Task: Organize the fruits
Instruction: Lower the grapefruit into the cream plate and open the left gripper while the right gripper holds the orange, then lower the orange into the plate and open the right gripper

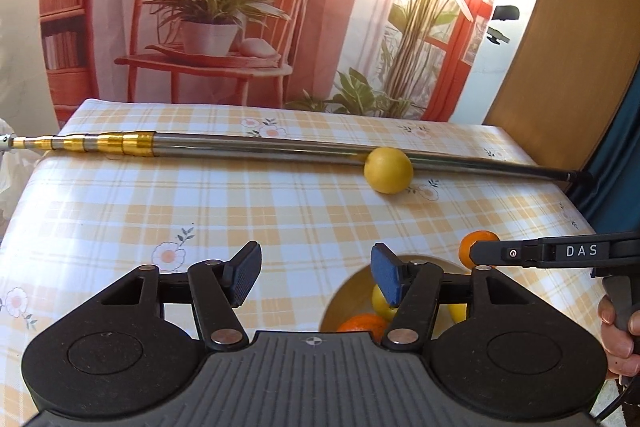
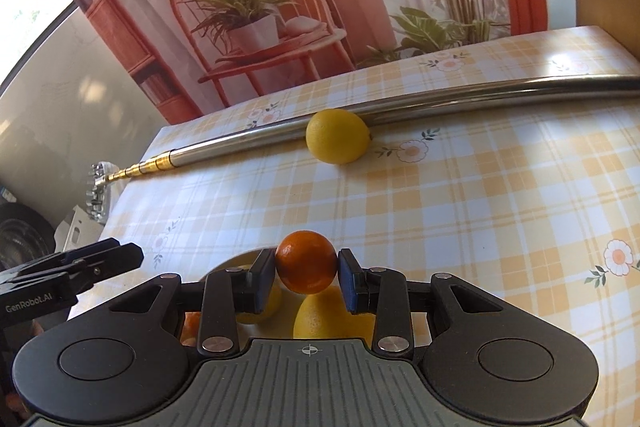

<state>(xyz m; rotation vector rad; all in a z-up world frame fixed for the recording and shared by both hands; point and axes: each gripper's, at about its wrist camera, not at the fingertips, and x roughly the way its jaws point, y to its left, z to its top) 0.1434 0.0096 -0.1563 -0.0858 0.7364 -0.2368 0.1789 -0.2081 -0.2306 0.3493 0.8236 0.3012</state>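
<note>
My right gripper (image 2: 307, 279) is shut on an orange (image 2: 306, 262) and holds it just above a tan bowl (image 2: 230, 262). Lemons (image 2: 320, 315) lie in that bowl. In the left wrist view the same orange (image 1: 476, 245) shows at the right gripper's tip (image 1: 486, 251), over the bowl (image 1: 346, 293), which holds an orange (image 1: 364, 323) and a lemon (image 1: 380, 301). My left gripper (image 1: 316, 273) is open and holds nothing, just left of the bowl. One lemon (image 1: 388, 170) (image 2: 337, 135) rests on the checked tablecloth against a metal pole.
A long telescopic metal pole (image 1: 260, 145) (image 2: 440, 99) lies across the far part of the table. Behind it hangs a printed backdrop (image 1: 224, 7) of a chair and plants. A hand (image 1: 616, 339) grips the right tool. The table (image 1: 120, 211) ends at the left.
</note>
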